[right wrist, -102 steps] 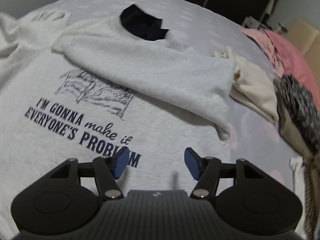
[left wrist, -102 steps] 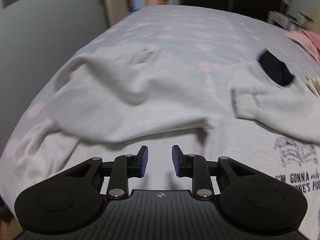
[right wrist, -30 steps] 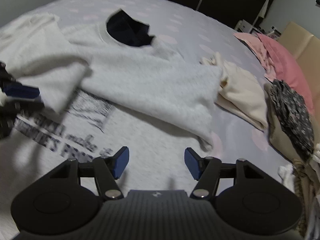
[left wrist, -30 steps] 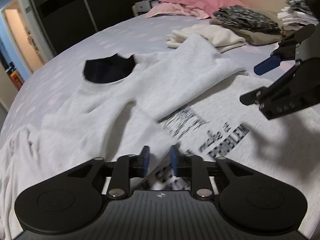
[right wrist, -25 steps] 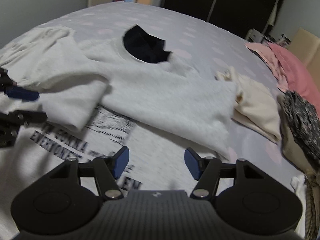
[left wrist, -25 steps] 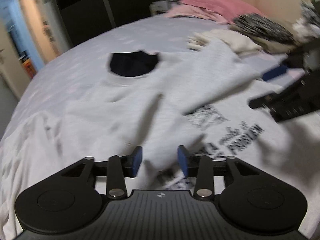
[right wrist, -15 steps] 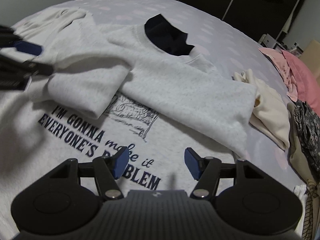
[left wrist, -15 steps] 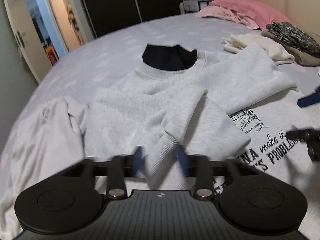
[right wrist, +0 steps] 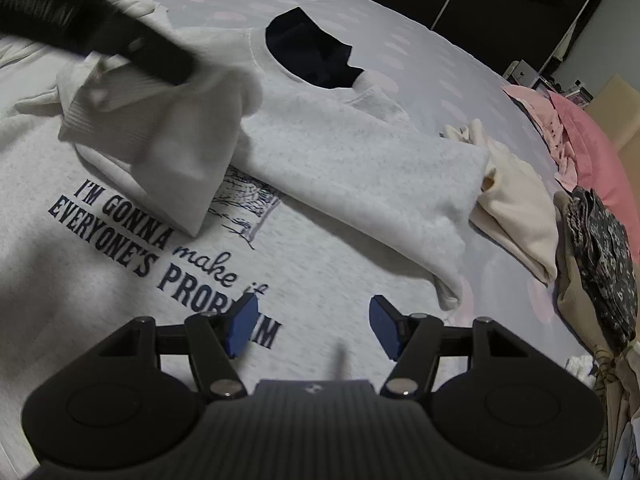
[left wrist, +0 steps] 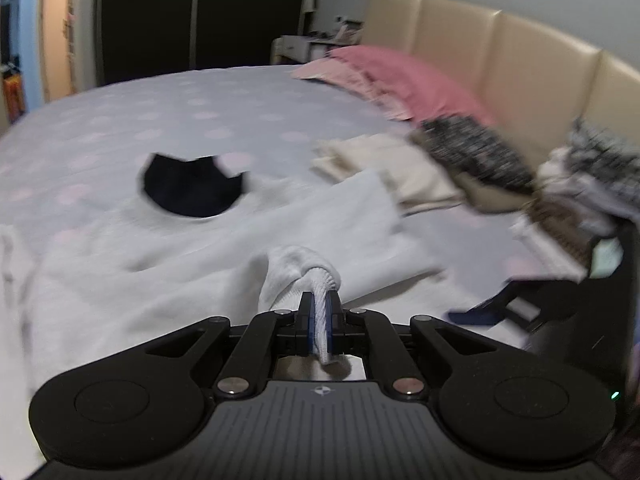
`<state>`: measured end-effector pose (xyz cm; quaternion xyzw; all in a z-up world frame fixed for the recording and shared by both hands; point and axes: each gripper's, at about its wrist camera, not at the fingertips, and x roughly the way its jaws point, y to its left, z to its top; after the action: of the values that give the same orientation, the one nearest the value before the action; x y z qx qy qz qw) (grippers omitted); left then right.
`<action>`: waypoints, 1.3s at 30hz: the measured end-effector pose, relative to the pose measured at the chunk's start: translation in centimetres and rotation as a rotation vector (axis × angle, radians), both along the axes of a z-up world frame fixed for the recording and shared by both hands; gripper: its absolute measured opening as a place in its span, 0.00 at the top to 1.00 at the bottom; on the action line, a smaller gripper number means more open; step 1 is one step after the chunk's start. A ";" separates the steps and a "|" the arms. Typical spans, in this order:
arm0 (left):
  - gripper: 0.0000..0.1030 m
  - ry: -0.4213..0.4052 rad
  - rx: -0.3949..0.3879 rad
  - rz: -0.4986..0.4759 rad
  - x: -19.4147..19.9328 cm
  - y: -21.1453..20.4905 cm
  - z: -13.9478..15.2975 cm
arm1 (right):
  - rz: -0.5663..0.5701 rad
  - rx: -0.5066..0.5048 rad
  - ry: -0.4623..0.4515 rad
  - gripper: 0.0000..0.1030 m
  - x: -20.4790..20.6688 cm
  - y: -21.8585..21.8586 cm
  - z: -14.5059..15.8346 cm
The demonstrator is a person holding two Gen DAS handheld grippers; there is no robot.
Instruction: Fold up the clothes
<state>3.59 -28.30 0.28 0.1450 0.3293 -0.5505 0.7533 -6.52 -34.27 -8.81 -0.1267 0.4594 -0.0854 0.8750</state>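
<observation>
A light grey sweatshirt (right wrist: pixel 340 280) with a dark-lined neck hole (right wrist: pixel 312 56) and dark printed words lies spread on the bed. Its right sleeve (right wrist: pixel 360 168) is folded across the chest. My left gripper (left wrist: pixel 319 304) is shut on the ribbed cuff (left wrist: pixel 308 272) of the other sleeve and holds it raised above the body. In the right wrist view that cuff (right wrist: pixel 116 116) hangs from the blurred left gripper (right wrist: pixel 156 60) over the print. My right gripper (right wrist: pixel 312 322) stands open just above the lower print, with nothing between its fingers.
A folded cream garment (right wrist: pixel 516 204) lies right of the sweatshirt, beside patterned dark clothes (right wrist: pixel 604 248) and a pink pillow (right wrist: pixel 592 140). A padded beige headboard (left wrist: pixel 480 60) and dark wardrobe doors (left wrist: pixel 192 12) stand behind. The dotted bedsheet (left wrist: pixel 220 112) spreads beyond the neck.
My left gripper closed on the sleeve cuff, lifted it and swung toward the headboard side. The right gripper stayed open over the print.
</observation>
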 end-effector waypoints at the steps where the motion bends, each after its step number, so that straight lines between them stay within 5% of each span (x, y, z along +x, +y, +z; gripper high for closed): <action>1: 0.97 0.015 -0.010 -0.009 -0.2 -0.5 0.1 | -0.006 0.001 0.000 0.37 -0.2 -0.2 0.0; 10: 0.86 0.033 -0.011 -0.074 -2.0 -3.6 -0.5 | -0.091 0.011 -0.002 0.37 -1.1 -2.6 0.0; 14: 0.70 0.036 -0.046 -0.098 -2.6 -3.3 0.1 | -0.130 0.023 -0.007 0.37 -1.2 -3.7 0.0; 20: 0.63 -0.077 -0.012 -0.038 -1.7 -1.9 0.5 | -0.198 0.047 -0.039 0.36 -1.2 -6.0 0.6; 34: 0.60 -0.203 0.191 0.186 4.5 6.4 -2.9 | -0.405 0.586 -0.154 0.36 0.6 -11.8 1.0; 39: 0.56 -0.355 0.354 0.254 5.4 9.7 -5.6 | -0.410 0.589 -0.136 0.36 2.1 -10.6 0.5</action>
<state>9.00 -18.59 -5.30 0.3260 0.2986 -0.3519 0.8250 -4.45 -44.82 -8.35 0.2315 0.4207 -0.1313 0.8673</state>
